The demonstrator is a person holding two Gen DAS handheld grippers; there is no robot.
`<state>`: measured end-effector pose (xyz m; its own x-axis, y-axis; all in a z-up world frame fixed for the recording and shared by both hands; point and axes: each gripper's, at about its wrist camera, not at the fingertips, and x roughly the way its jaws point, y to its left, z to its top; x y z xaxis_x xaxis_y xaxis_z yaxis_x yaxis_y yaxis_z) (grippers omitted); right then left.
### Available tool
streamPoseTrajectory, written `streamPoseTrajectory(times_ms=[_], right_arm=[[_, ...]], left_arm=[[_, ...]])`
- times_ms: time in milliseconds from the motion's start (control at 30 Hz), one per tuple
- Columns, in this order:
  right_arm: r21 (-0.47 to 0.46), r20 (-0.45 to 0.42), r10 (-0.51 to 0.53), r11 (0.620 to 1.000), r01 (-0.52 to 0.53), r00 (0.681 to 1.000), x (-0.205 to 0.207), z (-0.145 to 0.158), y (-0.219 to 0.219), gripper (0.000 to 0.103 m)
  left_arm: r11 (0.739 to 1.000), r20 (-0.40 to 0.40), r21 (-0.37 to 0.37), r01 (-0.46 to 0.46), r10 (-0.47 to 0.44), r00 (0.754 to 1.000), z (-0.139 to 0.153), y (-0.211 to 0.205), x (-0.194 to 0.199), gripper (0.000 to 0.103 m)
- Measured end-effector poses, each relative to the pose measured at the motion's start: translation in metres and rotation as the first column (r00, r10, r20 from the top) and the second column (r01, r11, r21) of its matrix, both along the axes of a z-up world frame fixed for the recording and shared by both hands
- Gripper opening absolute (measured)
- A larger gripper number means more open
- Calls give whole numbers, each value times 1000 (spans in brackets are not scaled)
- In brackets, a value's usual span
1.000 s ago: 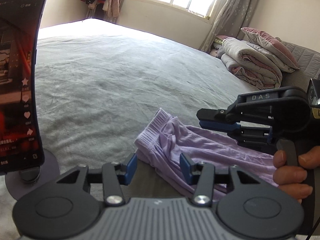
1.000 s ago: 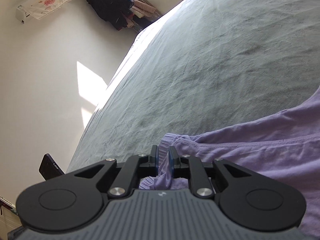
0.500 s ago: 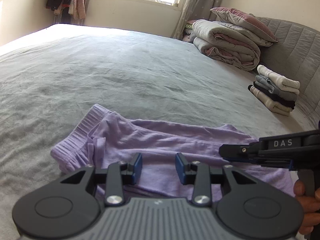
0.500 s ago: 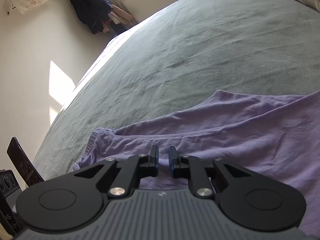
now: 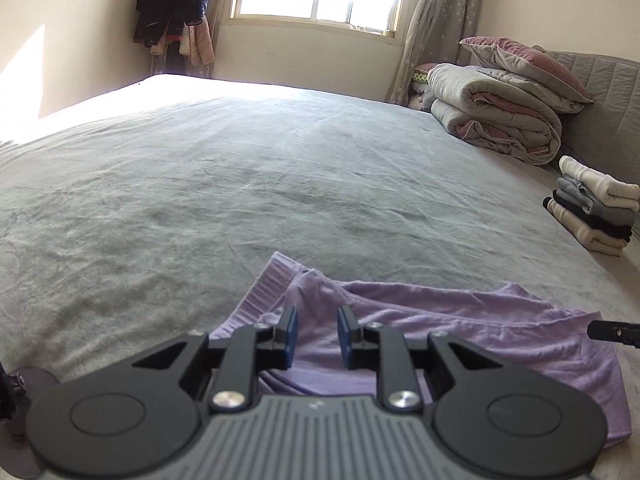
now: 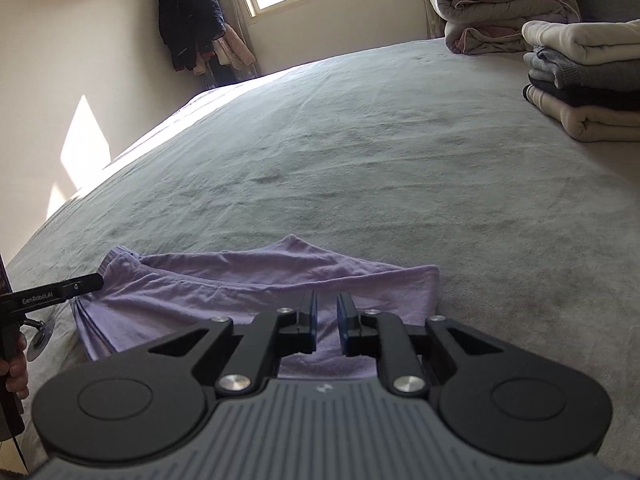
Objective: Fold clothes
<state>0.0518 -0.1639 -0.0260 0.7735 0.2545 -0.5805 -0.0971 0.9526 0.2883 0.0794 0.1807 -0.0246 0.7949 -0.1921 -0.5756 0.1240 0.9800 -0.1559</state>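
Observation:
A light purple garment (image 5: 460, 320) (image 6: 240, 292) lies spread on the grey bed (image 5: 280, 180), ribbed waistband to the left. My left gripper (image 5: 316, 334) hovers low over the waistband end. Its jaws are closing, with flat cloth under the gap and none bunched between the pads. In the right wrist view its tip (image 6: 96, 280) sits at the garment's left corner. My right gripper (image 6: 326, 316) stands over the garment's right part. A narrow gap is left between its jaws, with smooth cloth showing through and nothing pinched. Its tip (image 5: 596, 328) shows at the garment's right edge.
A stack of folded clothes (image 5: 592, 208) (image 6: 584, 80) sits at the bed's right side, with a rolled quilt and pillow (image 5: 500, 120) behind it by the headboard. Coats (image 5: 172, 4) hang in the far corner by the window. A round stand base (image 6: 40, 336) rests left of the garment.
The right gripper let the bunched waistband go and moved right along the garment, which now lies flatter. The left gripper's jaws narrowed, and its view swung right, away from the phone.

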Motion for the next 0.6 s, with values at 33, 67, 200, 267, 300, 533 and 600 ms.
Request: streamPoseTrajectory(times_ms=[33,67,200,267,300,533,600], right_arm=[[-22,5,11,1000,-11,1000,1,1,1,17],[-33,8,32,999,-32,999,4,2,4,17],[-71,24,125,990,-123,992,14,6,21,47],[-85,37,176,981,-173,984,22,7,35,47],[-95,42,200,976,-195,979,27,7,43,47],[-121,-4,304,945,-302,953,59,-8,79,44],[-129,-28,332,934,-333,943,65,-15,87,37]], left_arm=[[1000,-6,-5,7,-7,1000,-1,-2,1,22],[1000,-10,-7,14,-14,1000,-2,-3,1,22],[997,13,-8,78,-77,997,-3,-10,-5,22],[994,15,4,107,-107,994,-6,-13,-7,22],[993,13,9,122,-122,992,-7,-15,-8,22],[967,-36,55,249,-247,968,-16,-28,-12,27],[958,-54,77,277,-274,960,-20,-32,-13,30]])
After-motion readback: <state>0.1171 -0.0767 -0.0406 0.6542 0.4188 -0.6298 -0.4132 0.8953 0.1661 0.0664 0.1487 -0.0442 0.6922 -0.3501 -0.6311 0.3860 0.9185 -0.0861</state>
